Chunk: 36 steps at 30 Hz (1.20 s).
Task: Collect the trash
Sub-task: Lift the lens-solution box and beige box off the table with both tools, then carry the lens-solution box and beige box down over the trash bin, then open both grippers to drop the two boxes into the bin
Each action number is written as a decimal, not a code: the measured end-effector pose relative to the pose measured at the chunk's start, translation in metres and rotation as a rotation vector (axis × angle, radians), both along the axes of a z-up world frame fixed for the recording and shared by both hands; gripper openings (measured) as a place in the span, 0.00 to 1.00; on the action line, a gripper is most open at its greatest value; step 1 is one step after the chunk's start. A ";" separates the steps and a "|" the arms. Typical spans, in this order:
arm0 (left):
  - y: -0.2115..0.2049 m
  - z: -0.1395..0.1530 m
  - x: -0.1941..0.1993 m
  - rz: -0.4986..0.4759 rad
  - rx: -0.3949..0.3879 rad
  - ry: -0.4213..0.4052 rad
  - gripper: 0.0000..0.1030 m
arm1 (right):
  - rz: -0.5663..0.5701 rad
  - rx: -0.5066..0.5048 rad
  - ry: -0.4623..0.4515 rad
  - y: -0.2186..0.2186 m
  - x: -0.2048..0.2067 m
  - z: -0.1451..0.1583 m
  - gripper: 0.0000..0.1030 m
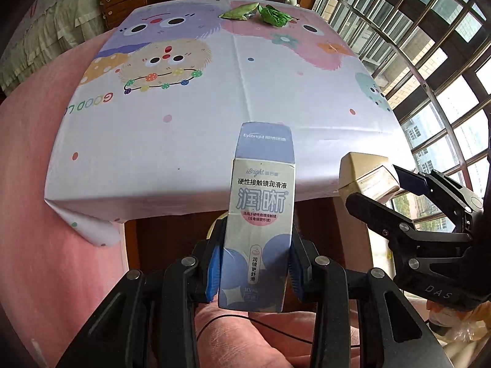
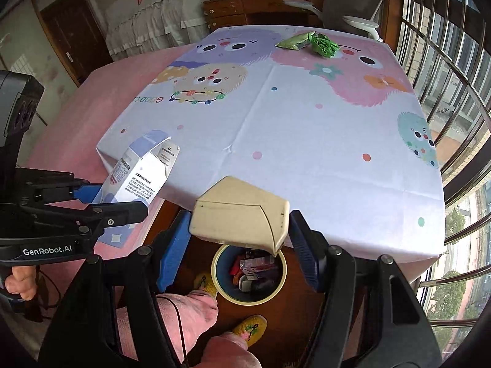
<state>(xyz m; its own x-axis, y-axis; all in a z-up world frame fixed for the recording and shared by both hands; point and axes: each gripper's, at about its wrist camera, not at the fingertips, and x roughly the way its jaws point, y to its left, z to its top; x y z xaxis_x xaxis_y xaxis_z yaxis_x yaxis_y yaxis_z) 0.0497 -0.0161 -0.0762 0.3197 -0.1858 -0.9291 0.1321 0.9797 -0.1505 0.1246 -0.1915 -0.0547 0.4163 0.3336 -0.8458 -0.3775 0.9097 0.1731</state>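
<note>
My left gripper point(image 1: 254, 263) is shut on a tall blue-and-cream carton point(image 1: 260, 214) with Chinese print, held upright off the table's near edge; the same carton point(image 2: 138, 171) shows at the left of the right wrist view. My right gripper point(image 2: 239, 245) is shut on a beige box point(image 2: 242, 217), seen also as the beige box point(image 1: 365, 176) at the right of the left wrist view. Directly below it stands a round bin point(image 2: 250, 273) holding several wrappers. A flat green packet point(image 2: 293, 41) and crumpled green wrapper point(image 2: 323, 44) lie at the table's far edge.
The table point(image 2: 291, 141) wears a cartoon-monster cloth. A pink bed point(image 2: 76, 135) lies to the left, barred windows point(image 2: 454, 70) to the right. A person's knees and yellow slippers point(image 2: 250, 328) are beside the bin. A chair and dresser stand behind the table.
</note>
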 end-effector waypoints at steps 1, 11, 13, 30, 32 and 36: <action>-0.001 -0.005 -0.010 -0.001 0.002 0.008 0.35 | 0.004 -0.001 0.019 0.000 -0.008 -0.006 0.60; 0.003 -0.104 -0.046 0.016 -0.017 0.146 0.35 | -0.015 -0.053 0.203 0.015 -0.029 -0.122 0.60; 0.003 -0.132 -0.049 0.015 -0.011 0.160 0.35 | -0.030 -0.071 0.230 0.018 -0.030 -0.155 0.60; -0.007 -0.284 -0.046 0.043 -0.027 0.230 0.76 | -0.150 -0.121 0.311 0.013 -0.018 -0.336 0.61; -0.002 -0.285 -0.042 0.061 -0.031 0.225 0.85 | -0.158 -0.127 0.309 0.015 -0.017 -0.338 0.66; 0.005 -0.286 -0.039 0.088 -0.013 0.226 0.86 | -0.161 -0.134 0.298 0.016 -0.013 -0.335 0.66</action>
<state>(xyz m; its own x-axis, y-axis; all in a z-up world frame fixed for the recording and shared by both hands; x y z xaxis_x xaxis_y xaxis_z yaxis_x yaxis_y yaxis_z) 0.0109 -0.0108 -0.3626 0.1190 -0.1787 -0.9767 0.0081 0.9838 -0.1790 0.1111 -0.1759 -0.3902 0.1829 0.1619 -0.9697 -0.1783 0.9755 0.1292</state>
